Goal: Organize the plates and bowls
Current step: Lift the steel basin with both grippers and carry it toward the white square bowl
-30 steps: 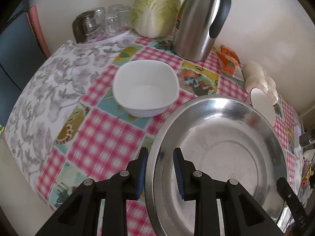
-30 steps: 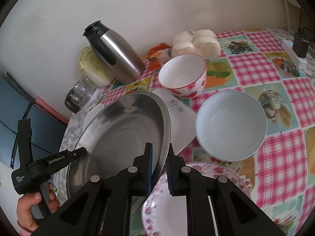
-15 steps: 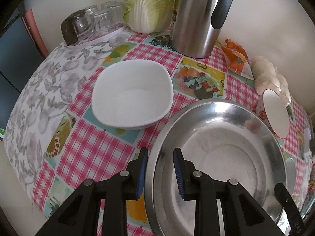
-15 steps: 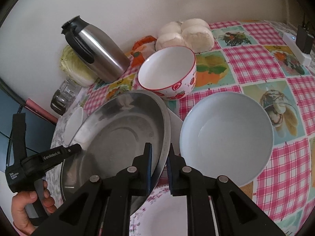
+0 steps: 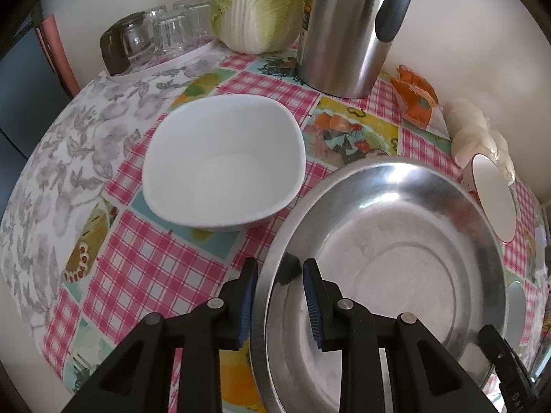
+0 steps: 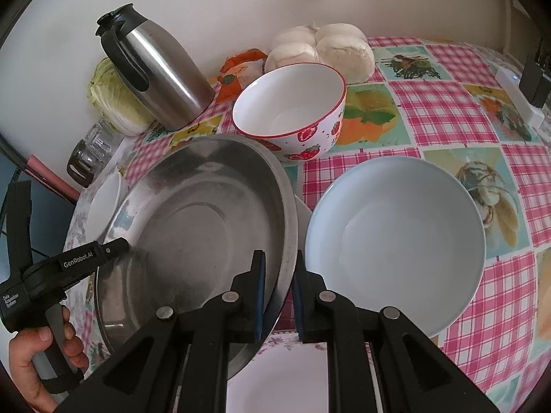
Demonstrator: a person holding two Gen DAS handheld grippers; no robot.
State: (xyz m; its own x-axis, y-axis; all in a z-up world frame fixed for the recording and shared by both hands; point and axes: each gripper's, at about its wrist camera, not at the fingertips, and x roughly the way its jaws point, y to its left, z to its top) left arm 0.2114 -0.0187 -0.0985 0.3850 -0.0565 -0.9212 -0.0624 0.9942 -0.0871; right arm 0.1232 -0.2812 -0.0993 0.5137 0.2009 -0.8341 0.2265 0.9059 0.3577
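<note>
The steel basin (image 5: 396, 268) is held at two opposite places of its rim: the left tongs (image 5: 280, 296) are closed on the near-left edge, and the right tongs (image 6: 277, 289) are closed on the edge beside the pale blue bowl (image 6: 396, 237). The basin seems to be lifted and tilted above the desk (image 5: 148, 261); whether any part of it touches the cloth cannot be told.

Several risks can be judged from this. Only a thin, smooth metal lip is pinched, so the basin could slip out if one side is pulled faster than the other. The square white bowl (image 5: 224, 165) lies just beside the basin's left edge, and the strawberry bowl (image 6: 292, 110) is near its far edge; either could be knocked if the basin is swung. In the right wrist view a flowered plate (image 6: 279, 375) lies under the tongs, and it could be struck if the basin is lowered carelessly. The thermos (image 5: 347, 27) behind could also be tipped.
</note>
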